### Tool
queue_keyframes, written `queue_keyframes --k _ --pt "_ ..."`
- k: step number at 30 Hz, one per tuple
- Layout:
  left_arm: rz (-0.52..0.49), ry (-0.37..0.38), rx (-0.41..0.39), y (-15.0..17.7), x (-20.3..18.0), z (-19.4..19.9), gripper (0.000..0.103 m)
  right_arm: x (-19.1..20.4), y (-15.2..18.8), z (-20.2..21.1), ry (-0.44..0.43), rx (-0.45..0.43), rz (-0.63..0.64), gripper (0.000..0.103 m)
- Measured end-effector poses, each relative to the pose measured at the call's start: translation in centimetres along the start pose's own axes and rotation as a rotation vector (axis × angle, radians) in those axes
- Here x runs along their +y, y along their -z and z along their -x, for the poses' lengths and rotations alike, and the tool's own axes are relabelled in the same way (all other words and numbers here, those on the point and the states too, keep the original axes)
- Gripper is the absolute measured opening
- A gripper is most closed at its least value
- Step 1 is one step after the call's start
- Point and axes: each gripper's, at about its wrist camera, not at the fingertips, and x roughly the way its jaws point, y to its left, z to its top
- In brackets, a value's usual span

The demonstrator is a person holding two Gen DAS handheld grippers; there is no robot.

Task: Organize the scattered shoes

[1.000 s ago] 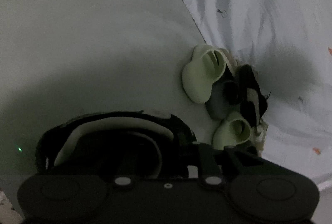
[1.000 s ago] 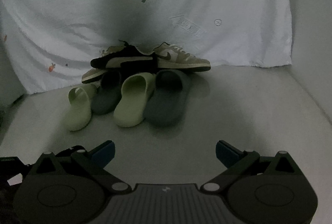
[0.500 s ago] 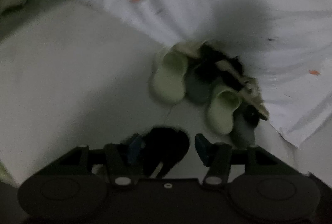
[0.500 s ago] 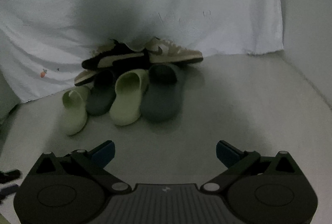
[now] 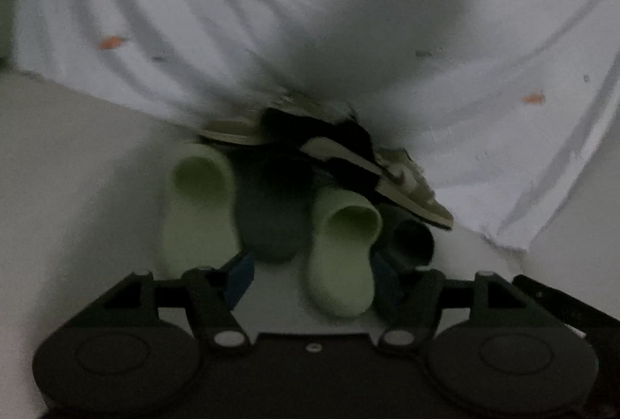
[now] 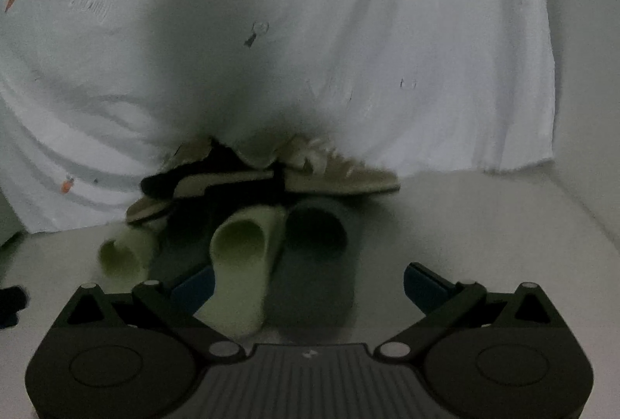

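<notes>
Nearest in the left wrist view, the left hand-held gripper is empty. Its jaws are opening, with the toe of a pale green slipper showing between them but untouched.

In the right wrist view, the right hand-held gripper is spread wide and holds nothing. Just beyond it, at twelve o'clock, lie the same pale green slipper and a dark grey slipper, side by side.

At ten o'clock sits a second green slipper, with another dark slipper between the two green ones.

Behind them, sneakers are heaped together: a black and cream sneaker leans over a tan sneaker, and a third sole pokes out low on the left.

Furthest back hangs a white cloth printed with carrots.

The sorting looks barely begun: the slippers alternate in colour rather than sit in pairs, and the sneakers are still stacked.

A heavy shadow covers the back of the pile, so the number of sneakers is unclear. Both views are dim and blurred. A dark shape at the left edge of the right view cannot be identified.
</notes>
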Motion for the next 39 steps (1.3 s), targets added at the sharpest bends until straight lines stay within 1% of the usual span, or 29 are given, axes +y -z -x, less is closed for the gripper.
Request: queue_keyframes --k 1,2,4,7,8,11,13,14,16,17,18,20,21,22,24,25,27,28,29,30,31,32,34,37,38,39 --pt "-0.038 0.003 0.003 -1.1 -0.9 -1.5 0.069 -0.1 0.0 -0.2 0.01 -0.002 0.007 0.103" --pt "-0.057 0.009 0.001 -1.0 -1.9 -1.2 0.069 -0.4 0.3 -0.6 0.023 0.013 0.009 0.103" --pt "-0.102 0.031 -0.008 -4.0 -3.1 -4.6 0.069 -0.8 0.8 -1.5 0.047 0.044 0.01 0.103" --pt "-0.132 0.058 -0.023 -7.0 -4.4 -8.7 0.069 -1.3 1.2 -3.7 0.07 0.097 -0.019 0.103" --pt "-0.138 0.06 -0.026 -6.9 -5.0 -8.8 0.069 -1.5 1.3 -4.4 0.077 0.114 -0.029 0.103" --pt "-0.19 0.005 -0.051 -9.9 -8.0 -13.8 0.069 -1.5 1.1 -7.2 0.1 0.152 -0.052 0.103" --pt "-0.193 0.0 -0.066 -10.3 -9.4 -15.3 0.069 -1.5 0.8 -8.5 0.107 0.162 -0.059 0.103" --pt "-0.193 0.005 -0.067 -9.8 -9.9 -15.1 0.07 -1.5 0.4 -9.8 0.11 0.161 -0.064 0.103" --pt "-0.216 0.005 -0.052 -10.9 -11.7 -18.6 0.07 -1.4 0.0 -11.2 0.11 0.157 -0.063 0.103" --pt "-0.232 -0.002 -0.051 -10.6 -12.5 -19.0 0.07 -1.4 -0.2 -11.9 0.111 0.156 -0.061 0.103" --pt "-0.29 -0.026 -0.054 -11.4 -13.7 -21.3 0.07 -1.4 -0.3 -12.3 0.11 0.155 -0.058 0.103" --pt "-0.344 -0.054 -0.055 -11.7 -15.0 -23.0 0.07 -1.4 -0.6 -13.3 0.103 0.154 -0.049 0.103" --pt "-0.391 -0.088 -0.051 -12.2 -16.0 -25.1 0.07 -1.4 -0.7 -13.9 0.101 0.152 -0.04 0.103" --pt "-0.418 -0.119 -0.045 -12.4 -16.7 -26.5 0.07 -1.3 -0.9 -14.4 0.1 0.153 -0.031 0.103" --pt "-0.434 -0.173 -0.042 -12.2 -17.4 -28.0 0.07 -1.4 -1.0 -15.0 0.1 0.155 -0.014 0.103" --pt "-0.428 -0.194 -0.041 -12.3 -17.3 -28.9 0.072 -1.5 -1.0 -15.2 0.099 0.158 -0.009 0.103" --pt "-0.404 -0.189 -0.031 -13.2 -16.9 -30.5 0.072 -1.6 -0.9 -15.7 0.096 0.165 0.001 0.103" --pt "-0.397 -0.187 -0.02 -13.8 -16.8 -31.5 0.071 -1.6 -0.8 -15.8 0.093 0.173 0.003 0.103" --pt "-0.397 -0.184 -0.014 -13.7 -16.8 -31.5 0.066 -1.7 -0.7 -16.0 0.091 0.181 0.004 0.103" --pt "-0.403 -0.175 -0.007 -14.2 -16.9 -32.3 0.064 -1.7 -0.6 -16.0 0.089 0.187 0.004 0.103" --pt "-0.401 -0.174 -0.006 -14.3 -16.9 -32.5 0.059 -1.7 -0.5 -16.1 0.088 0.192 0.003 0.103" --pt "-0.398 -0.173 -0.007 -14.0 -17.0 -31.9 0.051 -1.8 -0.4 -16.1 0.087 0.195 0.003 0.103" --pt "-0.388 -0.168 -0.014 -15.4 -16.8 -33.3 0.046 -1.8 -0.3 -16.1 0.088 0.201 -0.001 0.103" --pt "-0.372 -0.151 -0.028 -15.8 -16.2 -33.0 0.041 -1.8 -0.1 -15.9 0.087 0.204 -0.011 0.103" --pt "-0.373 -0.143 -0.031 -15.1 -16.1 -31.8 0.039 -1.8 -0.1 -15.8 0.086 0.203 -0.013 0.103" --pt "-0.385 -0.13 -0.042 -15.3 -15.8 -31.6 0.038 -1.7 -0.1 -15.6 0.086 0.202 -0.013 0.103"
